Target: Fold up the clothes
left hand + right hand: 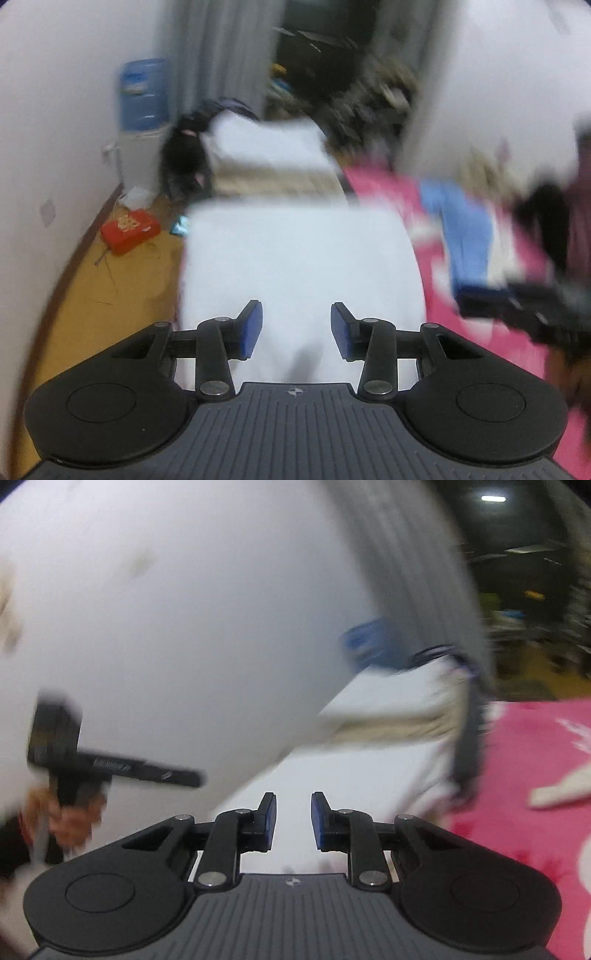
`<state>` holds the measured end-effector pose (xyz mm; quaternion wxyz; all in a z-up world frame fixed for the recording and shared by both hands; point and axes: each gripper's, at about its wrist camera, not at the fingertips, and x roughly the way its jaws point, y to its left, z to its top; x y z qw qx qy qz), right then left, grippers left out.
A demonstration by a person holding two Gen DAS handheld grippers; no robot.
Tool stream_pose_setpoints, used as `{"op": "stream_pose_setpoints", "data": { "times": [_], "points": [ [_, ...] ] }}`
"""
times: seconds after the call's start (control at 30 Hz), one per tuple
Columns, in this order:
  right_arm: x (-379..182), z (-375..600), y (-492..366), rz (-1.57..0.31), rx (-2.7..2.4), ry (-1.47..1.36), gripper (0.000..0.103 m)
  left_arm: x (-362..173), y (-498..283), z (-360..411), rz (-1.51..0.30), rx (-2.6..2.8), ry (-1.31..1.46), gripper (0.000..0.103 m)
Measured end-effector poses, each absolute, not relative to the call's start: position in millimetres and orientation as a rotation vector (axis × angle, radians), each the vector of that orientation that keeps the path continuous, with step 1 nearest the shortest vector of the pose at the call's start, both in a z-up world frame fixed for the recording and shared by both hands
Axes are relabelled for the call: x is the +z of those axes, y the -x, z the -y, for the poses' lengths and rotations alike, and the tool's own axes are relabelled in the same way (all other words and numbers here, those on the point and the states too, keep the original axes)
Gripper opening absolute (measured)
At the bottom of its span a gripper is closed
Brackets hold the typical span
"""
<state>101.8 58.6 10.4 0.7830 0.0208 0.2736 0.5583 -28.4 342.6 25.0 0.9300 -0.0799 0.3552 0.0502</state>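
Both views heavily motion-blurred. Left hand-held gripper (296,329) has jaws spread wide, blue pads (252,329) apart, nothing between them. It hovers over a white cloth (295,266) spread flat on the bed, directly ahead of the fingers.

Right hand-held gripper (293,821) also has jaws parted, narrower gap, nothing pinched; white cloth (354,775) lies beneath and ahead of it too. The right hand-held gripper shows in the left view at the right edge (517,299), dark and blurred, over the pink sheet (443,280). The left hand-held gripper shows in the right view at far left (110,764), held by a hand (70,812).

More clothes on the pink sheet: a blue garment (465,236) right of the white cloth, near the right gripper. Beyond the white cloth, a striped beige fabric (273,181) and another white piece (269,144), with a dark item (184,155) at their left edge.

Floor at left: red box (129,229) on wood floor (110,295), water dispenser with blue bottle (142,94) against the wall (55,110). Grey curtain (221,48) behind. A small white piece (557,790) lies on the pink sheet in the right view; too blurred to identify.
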Motion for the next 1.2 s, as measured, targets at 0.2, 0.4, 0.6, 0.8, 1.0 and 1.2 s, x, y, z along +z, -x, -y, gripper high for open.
{"op": "stream_pose_setpoints", "data": {
  "times": [0.2,0.4,0.6,0.8,1.0,1.2],
  "points": [
    [-44.4,-46.6,-47.3,-0.758,1.079,0.299,0.023,-10.2,52.8,-302.8,-0.746,0.148,-0.106,0.042],
    [11.4,-31.2,-21.6,-0.559,1.133,0.126,0.023,-13.2,46.1,-304.2,-0.77,0.153,-0.083,0.042],
    [-2.3,-99.4,-22.6,-0.568,1.231,0.177,0.023,-19.4,47.1,-301.7,-0.771,0.151,-0.091,0.044],
    [-105.4,-36.7,-18.2,-0.892,1.079,0.306,0.023,-24.8,50.4,-303.1,-0.776,0.136,-0.097,0.046],
    [-95.0,55.4,-5.3,-0.998,0.886,0.135,0.028,-9.5,64.0,-287.7,-0.722,0.172,0.009,0.047],
    [-52.5,72.1,2.6,-0.884,0.789,0.101,0.058,-2.1,94.6,-226.0,-0.633,0.095,0.168,0.068]
  ]
}}
